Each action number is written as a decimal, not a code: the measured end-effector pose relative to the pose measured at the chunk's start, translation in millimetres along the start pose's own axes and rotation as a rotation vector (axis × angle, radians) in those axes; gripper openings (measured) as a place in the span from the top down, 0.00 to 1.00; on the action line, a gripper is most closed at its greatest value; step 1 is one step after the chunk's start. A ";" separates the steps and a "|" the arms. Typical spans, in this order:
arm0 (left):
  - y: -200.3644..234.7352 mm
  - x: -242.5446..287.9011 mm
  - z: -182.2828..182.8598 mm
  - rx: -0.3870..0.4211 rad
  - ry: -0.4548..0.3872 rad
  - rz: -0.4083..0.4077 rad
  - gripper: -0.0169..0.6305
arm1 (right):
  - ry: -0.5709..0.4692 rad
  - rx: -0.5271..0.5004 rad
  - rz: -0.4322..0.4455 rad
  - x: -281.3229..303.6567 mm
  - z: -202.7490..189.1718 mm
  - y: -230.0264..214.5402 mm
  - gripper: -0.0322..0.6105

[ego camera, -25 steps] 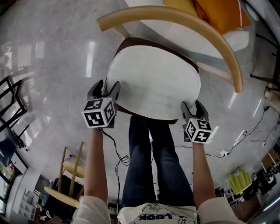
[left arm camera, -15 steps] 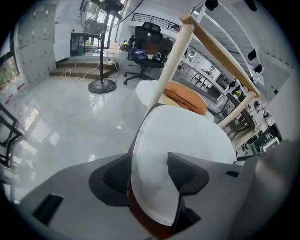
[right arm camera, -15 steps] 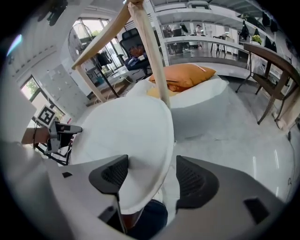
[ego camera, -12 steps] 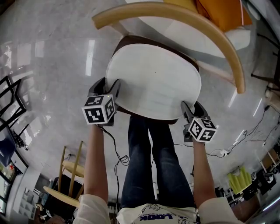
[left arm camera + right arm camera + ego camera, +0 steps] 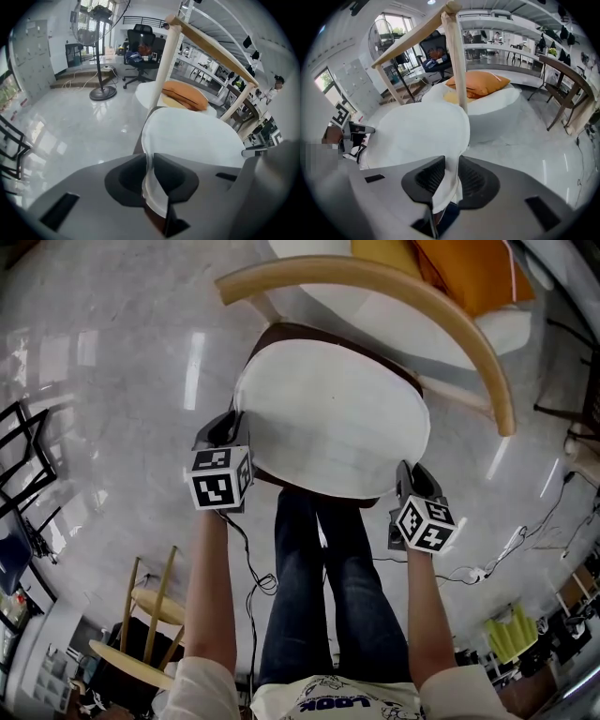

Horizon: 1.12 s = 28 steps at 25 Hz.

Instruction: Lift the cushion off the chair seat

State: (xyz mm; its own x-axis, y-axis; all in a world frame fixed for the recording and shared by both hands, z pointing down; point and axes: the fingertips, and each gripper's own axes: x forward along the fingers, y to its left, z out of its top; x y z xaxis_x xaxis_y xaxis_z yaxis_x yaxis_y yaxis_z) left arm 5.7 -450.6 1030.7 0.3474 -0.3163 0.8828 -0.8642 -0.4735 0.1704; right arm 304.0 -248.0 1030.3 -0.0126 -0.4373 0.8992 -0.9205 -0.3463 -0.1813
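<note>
White cushion on the chair seat, front corners clamped by left gripper and right gripper, both jaws having just closed on it

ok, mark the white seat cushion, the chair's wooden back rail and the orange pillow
white seat cushion (image 5: 333,418), head view, middle of its top face.
chair's wooden back rail (image 5: 356,270), head view, top of the curved rail.
orange pillow (image 5: 185,95), left gripper view, middle of its upper surface.
</note>
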 end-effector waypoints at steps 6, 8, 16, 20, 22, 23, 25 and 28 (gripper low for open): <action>-11.4 -39.6 11.0 0.041 -0.042 -0.003 0.92 | -0.039 -0.046 -0.007 -36.2 14.2 14.2 0.86; -11.2 -62.4 10.5 0.054 -0.052 0.005 0.92 | -0.054 -0.062 -0.007 -54.3 18.8 22.8 0.86; 8.0 -183.3 25.5 0.037 -0.149 0.041 0.92 | -0.151 -0.151 0.028 -143.3 58.5 80.4 0.86; 17.7 -254.2 42.4 0.010 -0.221 0.056 0.92 | -0.216 -0.172 0.047 -198.9 84.1 113.9 0.86; 19.0 -286.3 54.4 0.008 -0.259 0.068 0.92 | -0.252 -0.188 0.056 -224.4 99.4 127.4 0.86; 19.5 -303.8 60.3 0.007 -0.279 0.074 0.92 | -0.270 -0.197 0.060 -238.5 107.1 134.5 0.86; 20.1 -344.0 69.1 0.000 -0.321 0.084 0.92 | -0.310 -0.212 0.069 -272.7 120.5 149.7 0.86; 18.8 -407.5 72.8 -0.019 -0.375 0.094 0.92 | -0.374 -0.235 0.083 -332.2 133.7 172.1 0.86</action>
State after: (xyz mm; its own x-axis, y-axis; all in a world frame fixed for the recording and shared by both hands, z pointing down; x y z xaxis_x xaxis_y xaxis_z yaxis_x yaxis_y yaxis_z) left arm -125.6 -390.5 642.3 0.3722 -0.6380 0.6741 -0.9041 -0.4136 0.1076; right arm 202.1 -273.3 647.1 0.0122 -0.7405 0.6719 -0.9866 -0.1182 -0.1123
